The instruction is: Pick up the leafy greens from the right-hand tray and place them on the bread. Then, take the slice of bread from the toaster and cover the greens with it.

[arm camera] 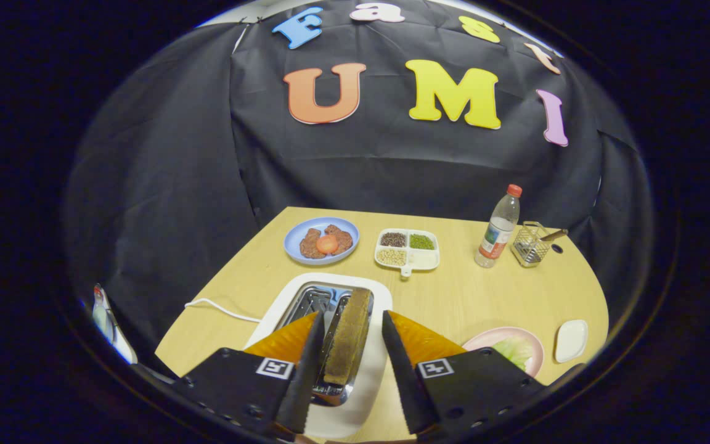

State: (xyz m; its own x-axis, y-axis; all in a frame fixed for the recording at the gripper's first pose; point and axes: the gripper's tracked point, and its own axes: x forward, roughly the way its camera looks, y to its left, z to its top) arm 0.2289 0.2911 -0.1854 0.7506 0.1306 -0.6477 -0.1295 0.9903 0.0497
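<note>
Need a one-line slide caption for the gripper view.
Open gripper straddling the bread slice standing in the toaster, with greens on the pink plate to the right.

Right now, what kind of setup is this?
Likely a staged kitchen-table booth for recording demos: a wooden table against a black cloth wall, with a toaster holding a bread slice and plates of food. The gripper is open around the bread.
</note>
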